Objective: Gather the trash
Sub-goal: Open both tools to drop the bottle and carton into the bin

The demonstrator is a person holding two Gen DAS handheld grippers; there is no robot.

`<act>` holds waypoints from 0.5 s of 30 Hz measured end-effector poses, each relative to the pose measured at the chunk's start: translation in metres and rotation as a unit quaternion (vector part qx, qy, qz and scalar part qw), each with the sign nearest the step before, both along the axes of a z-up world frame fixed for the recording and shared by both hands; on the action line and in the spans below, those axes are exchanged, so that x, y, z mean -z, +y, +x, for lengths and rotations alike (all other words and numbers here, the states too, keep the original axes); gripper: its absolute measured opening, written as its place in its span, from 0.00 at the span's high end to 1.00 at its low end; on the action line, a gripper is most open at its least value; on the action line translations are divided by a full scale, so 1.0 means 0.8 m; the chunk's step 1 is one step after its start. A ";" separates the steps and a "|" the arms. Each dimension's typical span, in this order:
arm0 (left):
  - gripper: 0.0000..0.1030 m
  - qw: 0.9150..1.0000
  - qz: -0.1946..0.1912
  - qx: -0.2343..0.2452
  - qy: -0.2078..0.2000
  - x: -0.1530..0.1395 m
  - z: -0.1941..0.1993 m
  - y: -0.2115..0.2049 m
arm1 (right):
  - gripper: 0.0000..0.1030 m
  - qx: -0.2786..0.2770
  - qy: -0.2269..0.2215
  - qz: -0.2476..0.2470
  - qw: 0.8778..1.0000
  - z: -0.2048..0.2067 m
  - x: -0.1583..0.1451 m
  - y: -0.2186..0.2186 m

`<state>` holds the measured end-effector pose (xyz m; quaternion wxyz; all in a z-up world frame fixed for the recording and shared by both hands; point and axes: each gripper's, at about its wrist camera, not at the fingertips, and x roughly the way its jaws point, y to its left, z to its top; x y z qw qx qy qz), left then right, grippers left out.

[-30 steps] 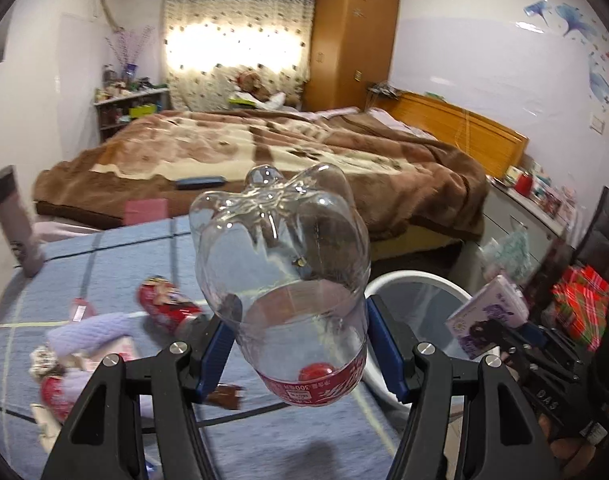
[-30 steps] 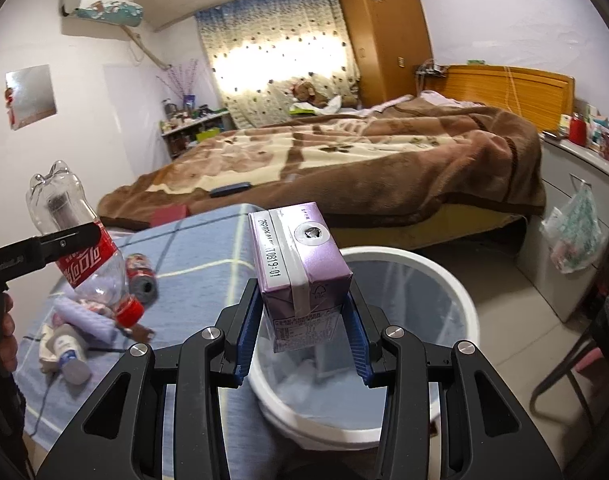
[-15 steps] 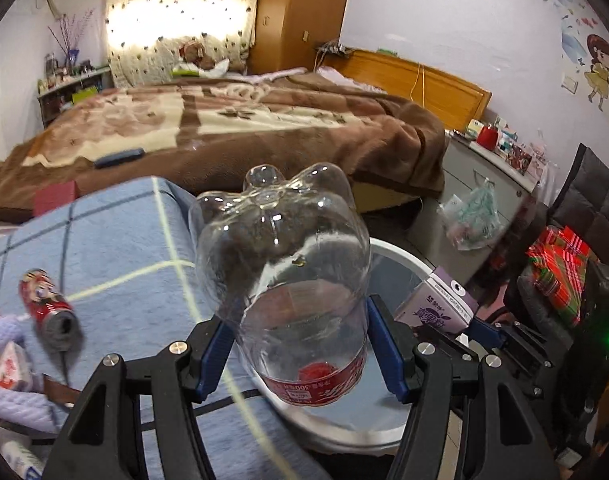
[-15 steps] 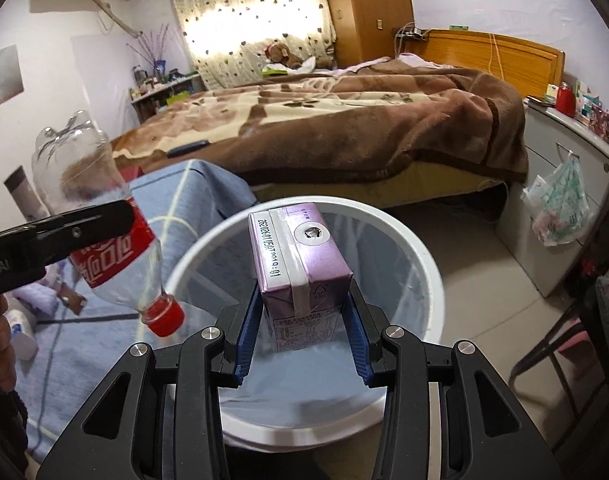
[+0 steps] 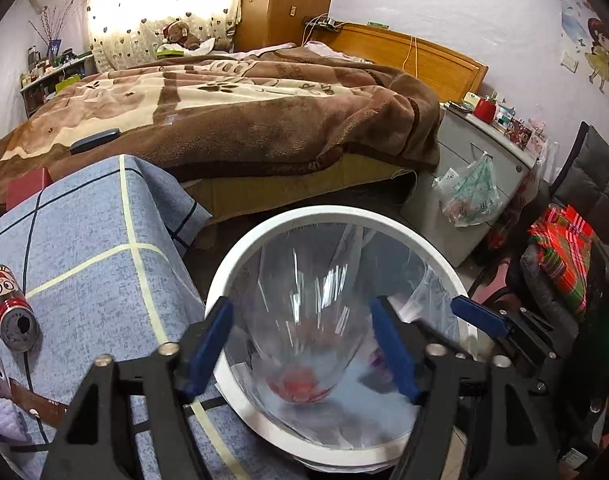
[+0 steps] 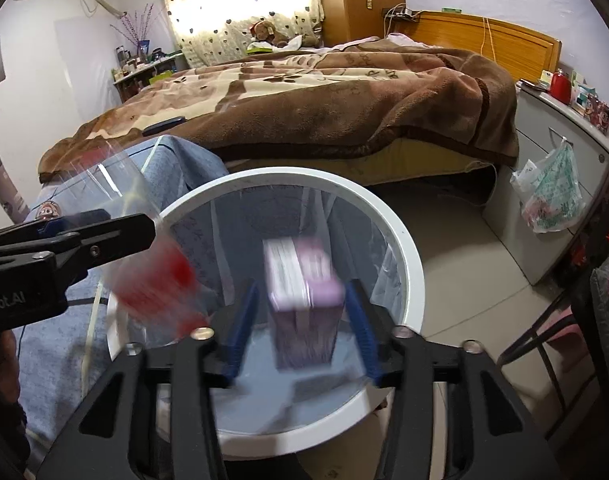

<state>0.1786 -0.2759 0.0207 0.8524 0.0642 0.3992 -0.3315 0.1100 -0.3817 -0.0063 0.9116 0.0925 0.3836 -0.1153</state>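
I held both grippers above the round white plastic bin (image 6: 408, 240), lined with a thin clear bag, so that whatever I let go would fall into it. It stood on the floor beside the blue checked cloth-covered table (image 5: 92, 248). My left gripper (image 5: 300, 344) had just been opening; the clear plastic bottle with the red label (image 5: 312, 320), cap down and blurred, was between its spread jaws, apparently loose. My right gripper (image 6: 300, 328) had just been opening too, and the purple drink carton (image 6: 300, 280) was blurred between its parted pads. A red cartoon-printed can (image 5: 10, 312) lay uncollected on the table.
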 end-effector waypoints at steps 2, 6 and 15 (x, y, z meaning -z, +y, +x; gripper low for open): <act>0.25 1.000 -0.002 -0.003 -0.003 -0.001 0.000 0.003 | 0.39 -0.001 0.000 0.004 1.000 0.001 0.000 -0.001; 0.25 1.000 -0.002 -0.008 -0.004 -0.001 0.000 0.010 | 0.39 0.000 -0.004 -0.004 1.000 -0.005 -0.004 0.003; 0.25 0.999 -0.005 -0.035 -0.020 -0.014 -0.007 0.047 | 0.39 0.007 -0.028 -0.009 1.000 -0.012 -0.021 0.009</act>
